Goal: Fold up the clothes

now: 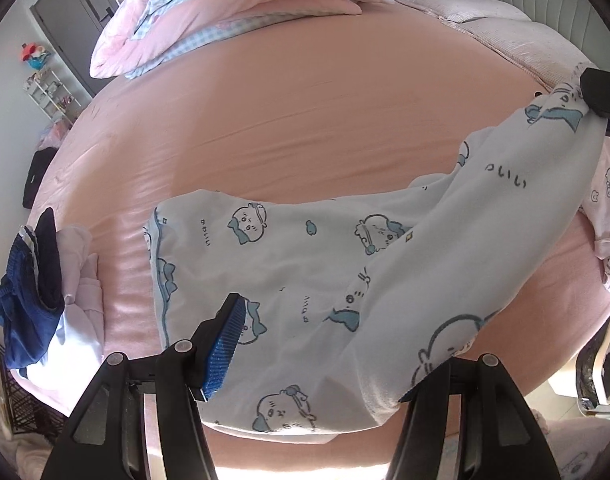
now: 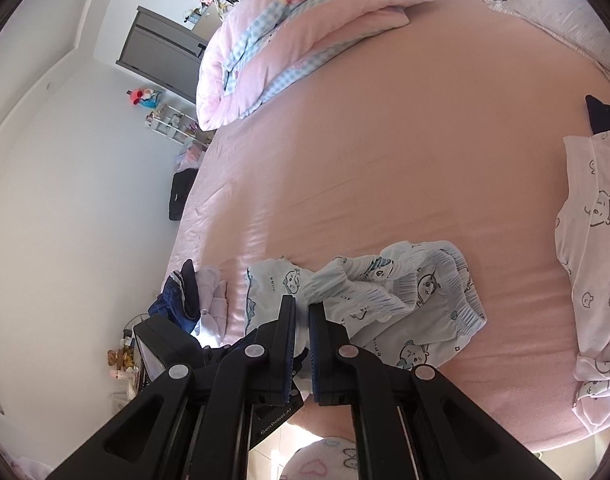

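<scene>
- Pink sheets covered the bed (image 1: 305, 92), and the white cartoon-print pyjama trousers (image 1: 305, 264) lay across its near side.
- The left tool (image 1: 317, 360) hung over the trousers with its jaws about half open; one blue pad (image 1: 225, 344) stood clear above the cloth, the other was hidden behind a raised fold, so whether it touched was unclear.
- The right tool (image 2: 302, 332) was closed tight on the bunched elastic waistband (image 2: 405, 292), holding that end lifted.
- Left of the trousers sat a pile of navy and white clothes (image 1: 37, 296).
- Right of them lay a pink bear-print garment (image 2: 593, 264).
- At the far end rested a folded pink and blue-checked quilt (image 1: 209, 28).
</scene>
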Demonstrator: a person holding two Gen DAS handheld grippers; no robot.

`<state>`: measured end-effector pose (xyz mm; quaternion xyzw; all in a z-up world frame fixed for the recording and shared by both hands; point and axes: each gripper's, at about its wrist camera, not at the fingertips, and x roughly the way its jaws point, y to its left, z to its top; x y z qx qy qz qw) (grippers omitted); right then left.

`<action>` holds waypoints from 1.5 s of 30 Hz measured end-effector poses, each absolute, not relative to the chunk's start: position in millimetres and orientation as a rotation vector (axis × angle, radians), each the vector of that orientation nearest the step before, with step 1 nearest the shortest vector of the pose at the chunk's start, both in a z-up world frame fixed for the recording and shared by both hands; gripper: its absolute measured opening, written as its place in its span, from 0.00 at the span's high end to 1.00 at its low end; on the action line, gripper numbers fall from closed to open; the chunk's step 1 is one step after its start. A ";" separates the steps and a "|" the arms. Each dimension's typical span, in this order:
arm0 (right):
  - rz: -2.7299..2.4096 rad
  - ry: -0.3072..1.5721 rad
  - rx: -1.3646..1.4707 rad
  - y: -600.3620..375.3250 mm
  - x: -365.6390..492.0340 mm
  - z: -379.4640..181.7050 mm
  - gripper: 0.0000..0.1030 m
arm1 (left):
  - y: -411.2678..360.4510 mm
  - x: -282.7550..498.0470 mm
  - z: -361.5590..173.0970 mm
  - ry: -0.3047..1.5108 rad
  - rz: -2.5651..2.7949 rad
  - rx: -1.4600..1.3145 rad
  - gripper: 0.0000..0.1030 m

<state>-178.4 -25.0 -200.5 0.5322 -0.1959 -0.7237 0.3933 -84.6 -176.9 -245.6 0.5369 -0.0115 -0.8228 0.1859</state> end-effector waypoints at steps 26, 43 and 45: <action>-1.917 -0.444 1.465 -21.0 -157.7 -221.7 0.74 | -179.7 -78.0 -220.9 -0.099 -2.510 1.390 0.91; -2.028 0.897 1.047 -73.9 -67.7 -199.5 0.58 | -179.0 -91.6 -206.4 -0.160 -2.571 1.411 0.91; -1.990 0.887 1.048 -79.8 -65.4 -204.3 0.58 | -180.4 -92.2 -206.0 -0.162 -2.568 1.424 0.91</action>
